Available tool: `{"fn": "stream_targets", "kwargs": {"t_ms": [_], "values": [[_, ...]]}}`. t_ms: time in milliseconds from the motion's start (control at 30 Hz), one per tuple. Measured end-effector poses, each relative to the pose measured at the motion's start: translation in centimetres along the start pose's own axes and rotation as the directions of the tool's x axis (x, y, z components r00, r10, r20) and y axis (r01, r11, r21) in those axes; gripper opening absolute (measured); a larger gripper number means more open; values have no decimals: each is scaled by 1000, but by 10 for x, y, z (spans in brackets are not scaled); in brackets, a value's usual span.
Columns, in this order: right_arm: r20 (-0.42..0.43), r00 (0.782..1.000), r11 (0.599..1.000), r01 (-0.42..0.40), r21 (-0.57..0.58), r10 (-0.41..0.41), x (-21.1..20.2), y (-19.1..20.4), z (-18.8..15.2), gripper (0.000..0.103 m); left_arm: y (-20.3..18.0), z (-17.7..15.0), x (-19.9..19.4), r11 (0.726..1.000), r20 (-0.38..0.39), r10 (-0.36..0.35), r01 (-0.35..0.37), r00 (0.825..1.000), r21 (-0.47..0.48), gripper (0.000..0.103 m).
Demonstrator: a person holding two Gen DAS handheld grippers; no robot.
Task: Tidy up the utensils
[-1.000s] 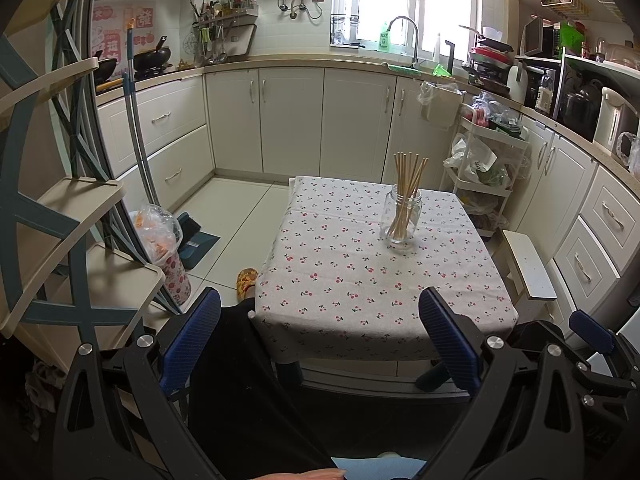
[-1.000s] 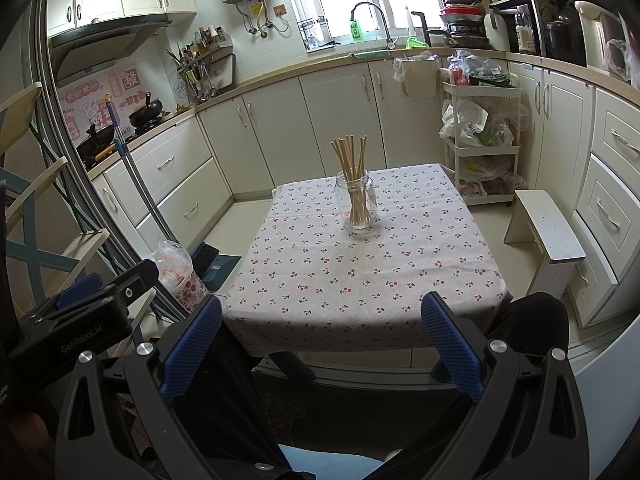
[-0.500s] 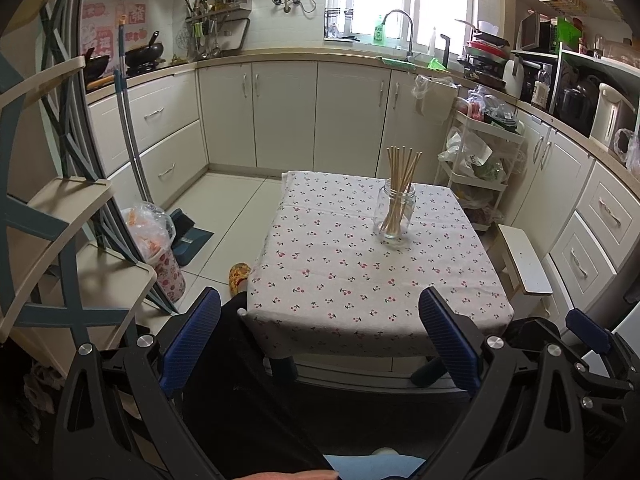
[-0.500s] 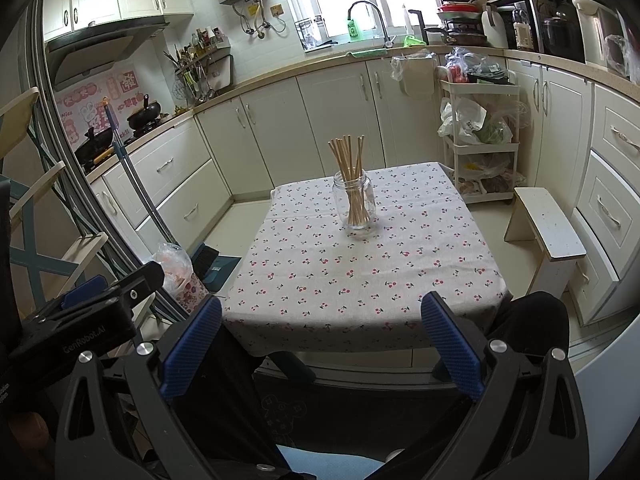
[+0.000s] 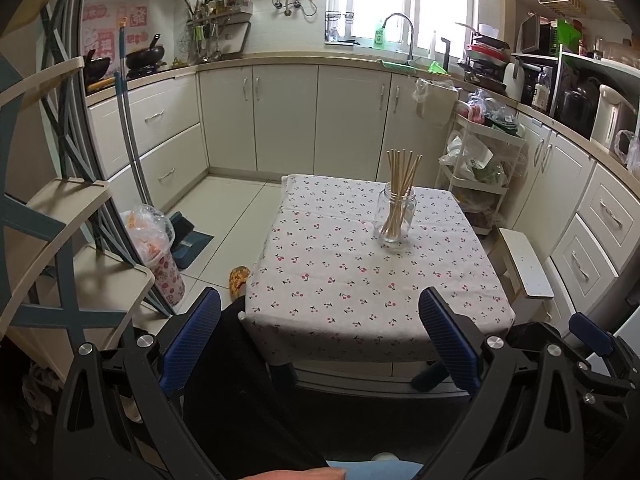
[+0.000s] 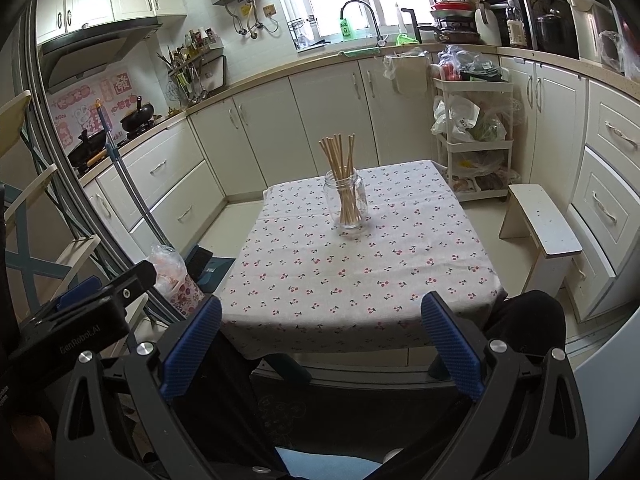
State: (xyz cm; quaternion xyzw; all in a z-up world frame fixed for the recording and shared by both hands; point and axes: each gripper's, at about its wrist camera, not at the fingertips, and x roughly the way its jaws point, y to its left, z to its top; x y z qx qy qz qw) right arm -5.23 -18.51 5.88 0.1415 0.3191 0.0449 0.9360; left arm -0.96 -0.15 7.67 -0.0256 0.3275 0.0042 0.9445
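Observation:
A clear glass jar (image 5: 395, 218) holding several wooden chopsticks (image 5: 401, 176) stands upright on a small table with a cherry-print cloth (image 5: 340, 280). It also shows in the right wrist view, the jar (image 6: 347, 202) with chopsticks (image 6: 340, 160) on the cloth (image 6: 352, 276). My left gripper (image 5: 320, 340) is open and empty, held back from the table's near edge. My right gripper (image 6: 320, 340) is open and empty, also short of the near edge. The left gripper's body (image 6: 80, 320) shows at the right wrist view's left.
A white step stool (image 6: 540, 232) stands right of the table. A white cart with bags (image 6: 474, 128) is behind it. A wooden shelf unit (image 5: 60, 240), a mop handle (image 5: 132, 148) and a bagged bin (image 5: 156, 248) stand left. Cabinets line the walls.
Both grippers have drawn back and risen a little, so the table sits slightly farther off. The jar and chopsticks have not moved. Both grippers stay open.

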Motion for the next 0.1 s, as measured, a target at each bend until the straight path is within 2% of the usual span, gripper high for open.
{"fn": "stream_targets", "kwargs": {"t_ms": [100], "values": [[1,1000,1000,11,12,-11,5,-10,5,96,0,2,7,1000,-9,2,-2,1000,1,95]]}}
